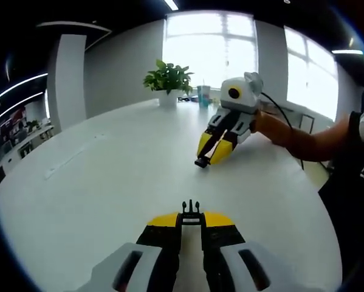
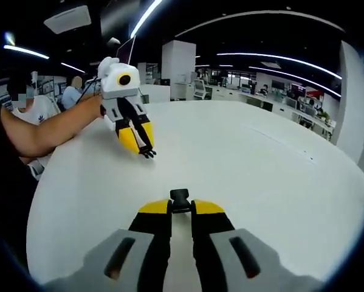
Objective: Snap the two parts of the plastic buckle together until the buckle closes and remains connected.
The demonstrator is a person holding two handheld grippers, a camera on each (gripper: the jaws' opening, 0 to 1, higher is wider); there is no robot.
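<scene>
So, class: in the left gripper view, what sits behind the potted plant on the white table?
Behind the potted plant stands a bright window, and a teal cup sits beside it on the table. The plant hides whatever lies directly behind it.

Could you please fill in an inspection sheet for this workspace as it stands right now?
Surface: white table, bare around the grippers.
Job's things: pronged buckle part held in the left gripper, tip pointing forward; socket buckle part held in the right gripper. The two parts are apart, not yet joined.
Clutter: potted plant and a blue cup at the table's far edge.
Grippers: left gripper shut on the pronged part; right gripper shut on the socket part; each faces the other across the table.
Cables: black cable trailing from the right gripper.
Surroundings: bright windows, office desks, seated people in the background.
</scene>
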